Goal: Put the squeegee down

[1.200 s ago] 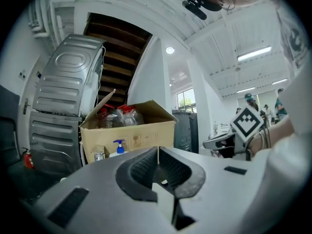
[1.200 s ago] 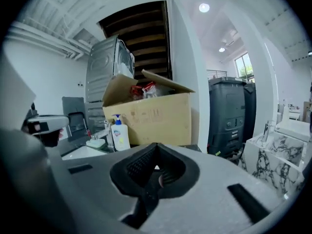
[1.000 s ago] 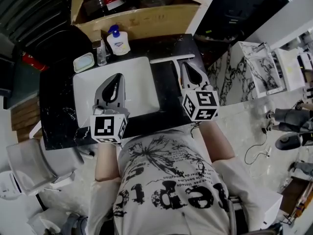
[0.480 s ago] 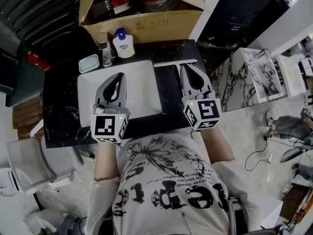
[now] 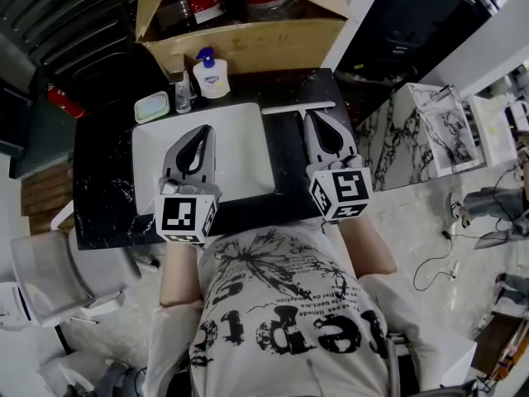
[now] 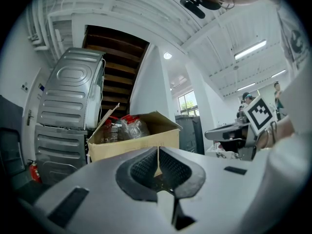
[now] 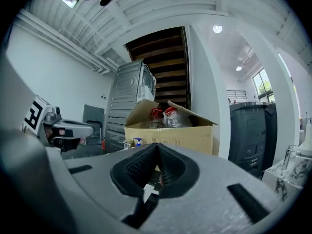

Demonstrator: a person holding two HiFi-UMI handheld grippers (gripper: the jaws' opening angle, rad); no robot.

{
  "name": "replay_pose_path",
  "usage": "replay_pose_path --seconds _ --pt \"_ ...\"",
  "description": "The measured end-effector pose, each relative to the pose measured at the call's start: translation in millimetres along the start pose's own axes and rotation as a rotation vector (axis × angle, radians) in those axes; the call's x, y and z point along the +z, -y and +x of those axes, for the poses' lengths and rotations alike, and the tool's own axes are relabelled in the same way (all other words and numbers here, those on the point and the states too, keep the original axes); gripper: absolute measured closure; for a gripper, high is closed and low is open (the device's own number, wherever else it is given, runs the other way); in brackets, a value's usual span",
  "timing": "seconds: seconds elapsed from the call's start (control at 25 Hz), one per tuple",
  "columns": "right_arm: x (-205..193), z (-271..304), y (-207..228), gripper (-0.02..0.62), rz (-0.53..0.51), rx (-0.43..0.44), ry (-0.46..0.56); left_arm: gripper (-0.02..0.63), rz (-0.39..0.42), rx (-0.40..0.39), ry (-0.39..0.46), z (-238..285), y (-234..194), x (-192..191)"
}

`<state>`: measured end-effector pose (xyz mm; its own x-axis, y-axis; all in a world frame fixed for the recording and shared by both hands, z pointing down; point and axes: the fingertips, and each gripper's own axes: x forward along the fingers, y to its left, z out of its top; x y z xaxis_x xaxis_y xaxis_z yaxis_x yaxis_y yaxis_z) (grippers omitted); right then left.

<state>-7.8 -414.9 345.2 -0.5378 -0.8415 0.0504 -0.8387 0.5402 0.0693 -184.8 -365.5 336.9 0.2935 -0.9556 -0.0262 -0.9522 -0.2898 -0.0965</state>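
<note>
We hold the left gripper and the right gripper level and side by side, both with jaws closed together, gripping nothing.

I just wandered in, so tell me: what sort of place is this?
Likely a mock washstand in a workshop hall, not a real bathroom: a sink in a black counter with a soap bottle, but a cardboard box behind it and a high ribbed ceiling.
</note>
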Motion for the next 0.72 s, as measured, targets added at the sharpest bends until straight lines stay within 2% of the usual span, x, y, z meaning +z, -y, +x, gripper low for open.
replay_pose_path --seconds 0.72 --pt "-14.9 6.5 -7.4 0.604 0.016 0.042 -0.016 0.594 -0.02 0.011 -0.016 4.4 -6.9 -10.2"
